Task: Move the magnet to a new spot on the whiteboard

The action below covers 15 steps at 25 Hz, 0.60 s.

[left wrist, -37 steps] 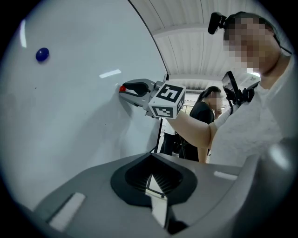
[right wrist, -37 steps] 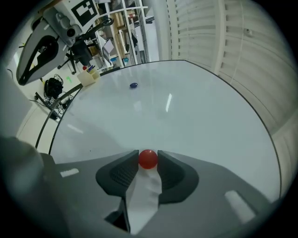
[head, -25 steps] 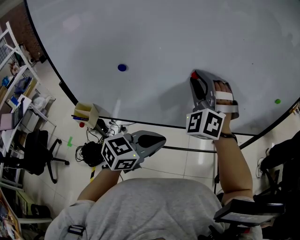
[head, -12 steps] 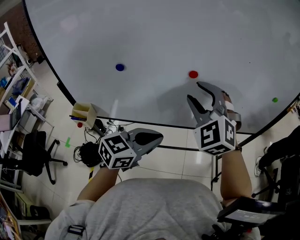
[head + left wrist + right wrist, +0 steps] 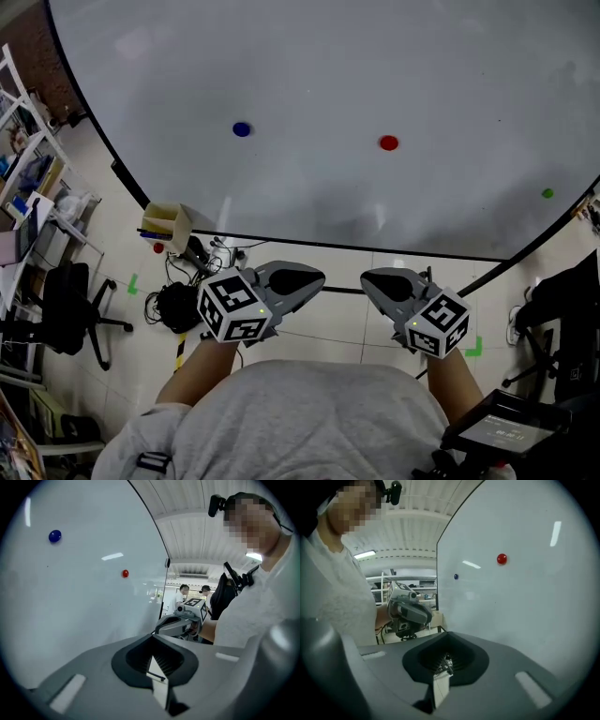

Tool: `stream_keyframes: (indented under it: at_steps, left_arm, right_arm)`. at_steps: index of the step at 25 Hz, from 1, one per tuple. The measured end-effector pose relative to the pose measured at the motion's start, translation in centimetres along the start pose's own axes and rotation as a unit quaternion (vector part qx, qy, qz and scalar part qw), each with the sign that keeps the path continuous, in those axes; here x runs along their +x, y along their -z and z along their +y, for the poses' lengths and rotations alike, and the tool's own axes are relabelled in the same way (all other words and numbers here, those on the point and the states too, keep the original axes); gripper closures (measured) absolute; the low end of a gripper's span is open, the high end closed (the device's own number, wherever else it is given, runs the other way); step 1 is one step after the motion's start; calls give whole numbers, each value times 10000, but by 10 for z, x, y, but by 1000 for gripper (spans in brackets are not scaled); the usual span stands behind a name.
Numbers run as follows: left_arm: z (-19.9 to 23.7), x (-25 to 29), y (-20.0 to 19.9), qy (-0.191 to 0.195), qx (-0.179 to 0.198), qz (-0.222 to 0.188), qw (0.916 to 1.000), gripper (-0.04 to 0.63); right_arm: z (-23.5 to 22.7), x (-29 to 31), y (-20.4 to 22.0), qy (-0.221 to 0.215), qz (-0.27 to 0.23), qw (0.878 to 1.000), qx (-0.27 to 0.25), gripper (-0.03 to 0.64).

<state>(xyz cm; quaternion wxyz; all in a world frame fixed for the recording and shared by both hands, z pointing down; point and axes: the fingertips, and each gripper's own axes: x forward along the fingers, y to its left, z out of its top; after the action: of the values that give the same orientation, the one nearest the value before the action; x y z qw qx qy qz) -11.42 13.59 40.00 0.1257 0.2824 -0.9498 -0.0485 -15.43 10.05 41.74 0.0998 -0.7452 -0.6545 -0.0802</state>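
Note:
The red magnet (image 5: 388, 142) sticks alone on the whiteboard (image 5: 309, 66), right of a blue magnet (image 5: 242, 129). Nothing touches it. My right gripper (image 5: 372, 280) is drawn back below the board's lower edge, close to my body, with its jaws shut and empty. My left gripper (image 5: 314, 278) hangs beside it, also shut and empty. In the left gripper view the red magnet (image 5: 125, 573) and blue magnet (image 5: 55, 536) lie far ahead on the board. In the right gripper view the red magnet (image 5: 501, 558) is up and to the right, well beyond the jaws.
A small green magnet (image 5: 547, 193) sits near the board's right edge. Below the board are a yellow box (image 5: 169, 223), a tangle of cables (image 5: 178, 305) and an office chair (image 5: 75, 309). Shelves stand at far left. Two people (image 5: 185, 590) stand in the background.
The right gripper let go of the red magnet, left it on the board, pulled back down to my body and shut. The left gripper barely moved.

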Motion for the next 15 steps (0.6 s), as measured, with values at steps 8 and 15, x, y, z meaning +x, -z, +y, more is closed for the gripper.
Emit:
stream_keyframes:
  at_steps: [8, 15]
  left_arm:
    - [-4, 4, 24, 206, -182, 200, 9994, 614]
    - [-12, -9, 47, -2, -447, 205, 9988, 614]
  right_arm:
    - [16, -4, 14, 187, -150, 9991, 347, 612]
    - [43, -10, 40, -6, 4, 9983, 583, 612]
